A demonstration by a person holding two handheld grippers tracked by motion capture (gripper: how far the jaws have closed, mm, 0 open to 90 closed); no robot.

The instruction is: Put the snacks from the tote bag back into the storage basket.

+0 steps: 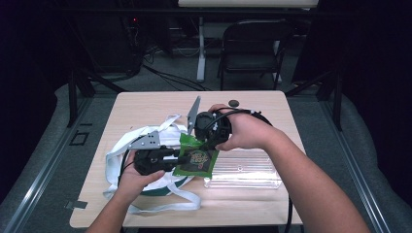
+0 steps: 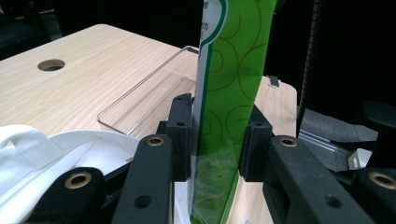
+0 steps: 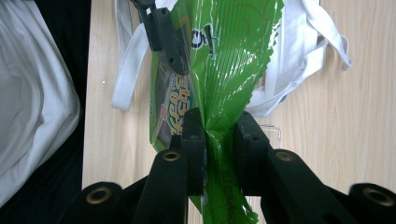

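Both grippers clamp the green snack packet (image 1: 196,159) mid-frame: left gripper (image 2: 215,140) on one edge, right gripper (image 3: 219,144) on the crinkled seal. Risk: pulling apart tears the film or slips a jaw. White tote bag (image 1: 124,153) crowds lower left, clear tray (image 1: 245,170) just right; free table (image 1: 145,104) toward top.

The packet (image 1: 197,160) sits between the bag (image 1: 121,150) at left and, seemingly overlapping, the tray (image 1: 248,170) at right.

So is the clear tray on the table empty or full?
Empty, as far as visible: the clear tray shows bare wood through it in the left gripper view.
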